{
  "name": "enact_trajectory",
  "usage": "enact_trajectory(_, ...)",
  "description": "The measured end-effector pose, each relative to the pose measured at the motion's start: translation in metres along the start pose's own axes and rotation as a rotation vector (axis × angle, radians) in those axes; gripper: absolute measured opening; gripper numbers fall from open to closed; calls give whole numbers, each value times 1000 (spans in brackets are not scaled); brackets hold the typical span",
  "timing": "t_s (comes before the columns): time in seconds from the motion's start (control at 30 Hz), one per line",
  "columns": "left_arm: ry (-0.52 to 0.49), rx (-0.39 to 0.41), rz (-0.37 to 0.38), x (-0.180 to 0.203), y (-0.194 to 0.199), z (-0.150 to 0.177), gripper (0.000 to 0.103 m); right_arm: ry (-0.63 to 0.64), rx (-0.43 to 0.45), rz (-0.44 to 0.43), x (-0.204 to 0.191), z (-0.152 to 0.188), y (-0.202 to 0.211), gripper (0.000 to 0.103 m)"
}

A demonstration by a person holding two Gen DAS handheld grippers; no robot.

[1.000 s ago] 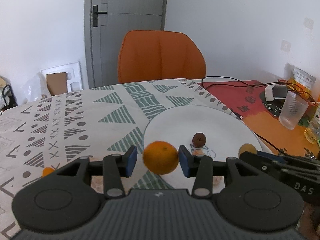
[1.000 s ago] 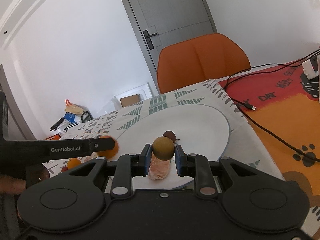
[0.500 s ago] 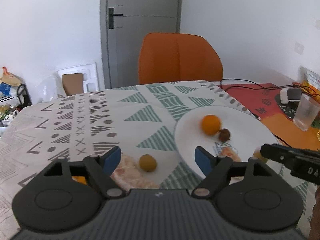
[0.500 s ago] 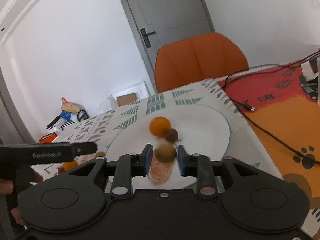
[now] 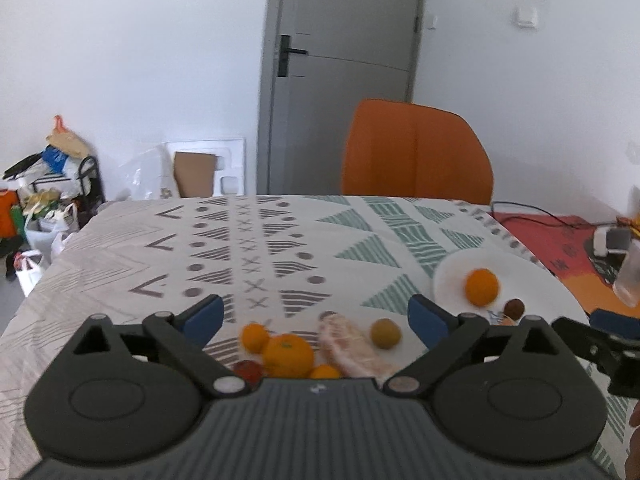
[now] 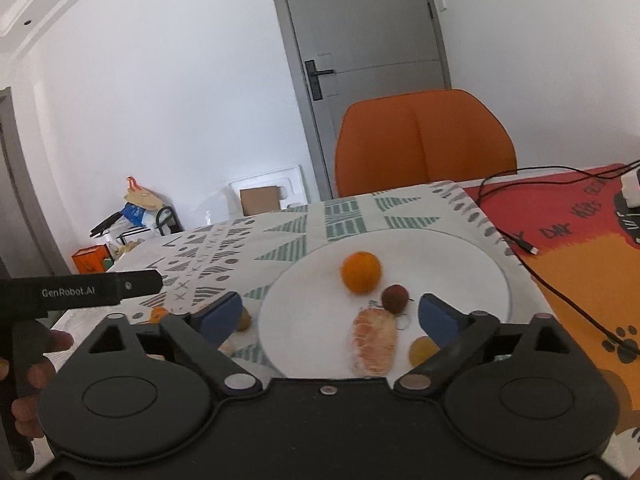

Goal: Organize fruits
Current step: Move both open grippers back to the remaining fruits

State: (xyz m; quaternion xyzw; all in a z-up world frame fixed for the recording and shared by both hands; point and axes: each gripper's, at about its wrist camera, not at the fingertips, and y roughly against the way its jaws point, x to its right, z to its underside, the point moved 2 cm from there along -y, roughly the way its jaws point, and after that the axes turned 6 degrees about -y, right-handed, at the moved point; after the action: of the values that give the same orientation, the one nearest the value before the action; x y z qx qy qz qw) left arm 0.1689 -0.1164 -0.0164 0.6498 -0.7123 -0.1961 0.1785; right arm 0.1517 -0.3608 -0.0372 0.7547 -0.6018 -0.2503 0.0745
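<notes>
The left tool (image 5: pixel 316 318) hangs over the patterned table (image 5: pixel 248 240), its jaws spreading wide with nothing pinched between them. Below the gap, on the cloth, lies a loose cluster of fruit: a large orange (image 5: pixel 289 355), a small orange (image 5: pixel 255 336) touching its upper left, another small orange piece (image 5: pixel 325 372) at its lower right, a red fruit (image 5: pixel 247 371) at its lower left, a pale peeled segment (image 5: pixel 352 350) just to the right, and a brown-green round fruit (image 5: pixel 385 333) beside that. None of these touches the blue pads (image 5: pixel 208 316).

The right tool (image 6: pixel 330 314) hovers over the near edge of the white plate (image 6: pixel 460 264), its jaws also spreading wide and gripping nothing. On the plate sit an orange (image 6: pixel 361 272), a dark red-brown fruit (image 6: pixel 395 299) just beside it to the lower right, a peeled segment (image 6: pixel 374 342) lying lengthwise toward the camera with a small ring or keychain near its top, and a yellowish round fruit (image 6: pixel 424 351) close to the right pad, somewhat blurred. The plate lies at the right side of the cloth, near a red and orange mat (image 6: pixel 580 240) crossed by a black cable (image 6: pixel 560 292).

A hand (image 6: pixel 32 376) at the left edge of the right view holds the left tool's handle. An orange chair (image 6: pixel 424 144) stands behind the table
</notes>
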Motion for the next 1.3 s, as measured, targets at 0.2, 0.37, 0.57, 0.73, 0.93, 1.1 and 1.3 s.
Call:
enact_trajectory(0.2, 35, 15, -24, -23, 13, 2, 98, 7, -27, -11, -10, 8, -1, 103)
enact_trajectory(0.37, 63, 23, -33, -37, 23, 6, 98, 7, -49, -18, -15, 14, -1, 103)
enact_trajectory(0.57, 88, 20, -36, -53, 31, 15, 98, 17, -76, -24, -22, 21, 2, 103)
enact_trajectory(0.73, 111, 18, -41, -66, 36, 20, 98, 30, -98, -11, -29, 24, 0, 103)
enact_trajectory(0.93, 130, 0, -43, -82, 37, 28, 98, 63, -101, -46, -46, 23, -3, 103)
enact_trajectory(1.1, 136, -15, -21, -92, 37, 34, 98, 98, -105, -69, -61, 25, -8, 102)
enact_trajectory(1.3, 119, -22, -3, -95, 34, 38, 98, 122, -145, -88, -73, 29, -20, 81)
